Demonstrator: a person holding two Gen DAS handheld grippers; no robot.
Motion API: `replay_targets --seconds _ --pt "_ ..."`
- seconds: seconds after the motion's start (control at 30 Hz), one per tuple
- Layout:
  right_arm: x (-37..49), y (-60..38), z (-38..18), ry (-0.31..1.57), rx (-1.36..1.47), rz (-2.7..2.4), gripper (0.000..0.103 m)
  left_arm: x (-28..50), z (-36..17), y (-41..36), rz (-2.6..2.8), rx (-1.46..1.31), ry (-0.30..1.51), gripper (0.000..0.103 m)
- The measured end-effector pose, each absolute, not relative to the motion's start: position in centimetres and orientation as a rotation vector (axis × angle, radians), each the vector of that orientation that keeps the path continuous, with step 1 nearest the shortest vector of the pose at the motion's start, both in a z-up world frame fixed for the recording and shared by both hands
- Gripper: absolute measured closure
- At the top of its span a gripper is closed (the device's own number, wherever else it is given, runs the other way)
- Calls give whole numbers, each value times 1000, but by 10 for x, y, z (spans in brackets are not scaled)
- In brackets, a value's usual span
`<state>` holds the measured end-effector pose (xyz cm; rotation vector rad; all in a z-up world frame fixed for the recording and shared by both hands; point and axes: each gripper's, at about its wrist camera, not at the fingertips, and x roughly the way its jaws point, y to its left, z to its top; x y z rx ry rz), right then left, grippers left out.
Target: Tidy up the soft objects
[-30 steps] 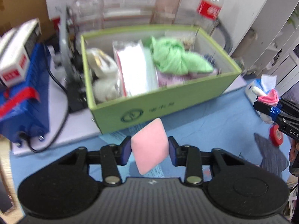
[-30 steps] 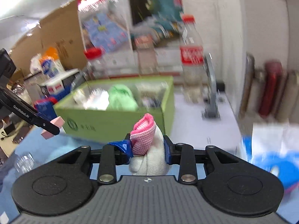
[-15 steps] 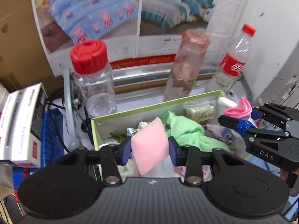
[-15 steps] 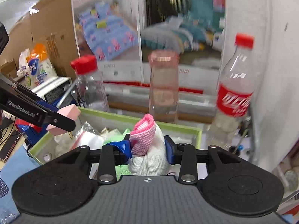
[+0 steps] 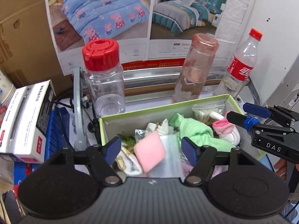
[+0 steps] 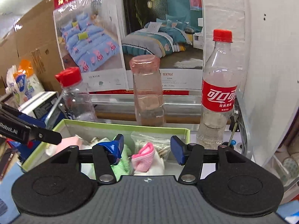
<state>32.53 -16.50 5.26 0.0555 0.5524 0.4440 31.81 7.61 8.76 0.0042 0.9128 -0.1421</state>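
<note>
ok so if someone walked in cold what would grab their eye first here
Probably the green box crammed with soft things, the pink sponge and the pink-and-white sock lying loose in it under the open left gripper and right gripper. Behind it stand three clear bottles, the red-labelled cola bottle rightmost.

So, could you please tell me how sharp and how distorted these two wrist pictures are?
Left wrist view: sharp; fisheye bends the poster edges, and the green box is crisp. Right wrist view: sharp centrally on the cola bottle, with the left gripper slightly soft at the edge.
</note>
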Motion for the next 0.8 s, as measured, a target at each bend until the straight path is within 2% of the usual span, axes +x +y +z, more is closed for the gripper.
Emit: replay_targets --seconds 0.13,0.63,0.8 --pt "304 -165 58 577 44 458 58 291 93 68 -173 0 894 31" --pt "191 -168 88 549 97 244 56 166 113 50 -124 42 752 27" --pt "138 -174 93 414 155 246 56 127 114 44 -95 48 679 26"
